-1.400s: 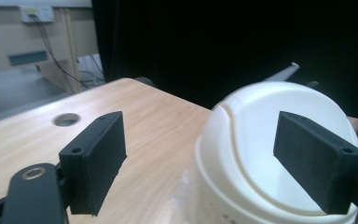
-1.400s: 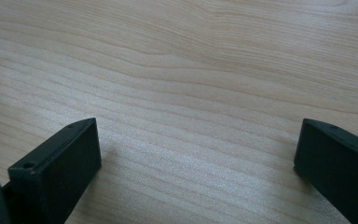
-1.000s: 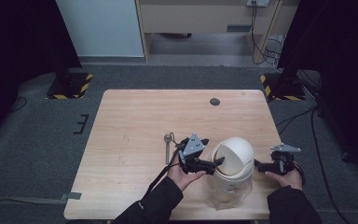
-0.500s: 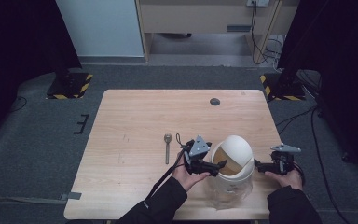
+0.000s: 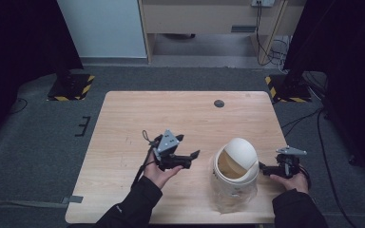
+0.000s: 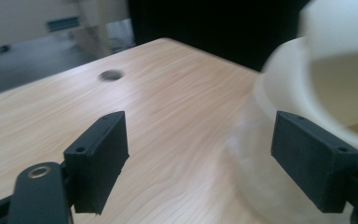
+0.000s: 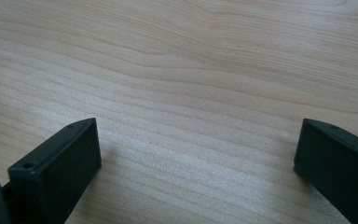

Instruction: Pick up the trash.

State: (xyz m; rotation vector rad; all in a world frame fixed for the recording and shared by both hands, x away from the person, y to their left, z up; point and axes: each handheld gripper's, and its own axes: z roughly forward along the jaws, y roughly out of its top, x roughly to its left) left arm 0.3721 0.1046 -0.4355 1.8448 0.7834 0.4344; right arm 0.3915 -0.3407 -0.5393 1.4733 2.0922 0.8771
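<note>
Left gripper point(image 5: 190, 159), lifted off the wood in the person's upturned hand, has its jaws spread wide and holds nothing; it sits at about nine o'clock from the white swing-lid bin point(image 5: 234, 173), near it but not touching. From its own camera the bin's pale rim point(image 6: 307, 140) looms just past the right-hand jaw, close enough that a careless swing toward three o'clock could, I'd say, knock the bin sideways. The bin looks light and stands near the front edge of the table point(image 5: 180, 118), so a shove from that side might tip it or slide it toward the edge.

Right gripper point(image 5: 266, 169) rests low at the bin's three o'clock, jaws also wide apart and empty, looking down on bare wood grain point(image 7: 191, 93). It is beside the bin rather than on it, so nothing is steadying the body at the moment; if the left one pushes the domed lid point(image 5: 240, 151), which stands tilted open, the whole bin may rock instead of the flap turning. The trailing cable by the left forearm could also snag as the hand moves.

Farther off, at roughly twelve o'clock, a small dark round spot point(image 5: 219, 103) lies on the table, well apart from everything and no hazard
</note>
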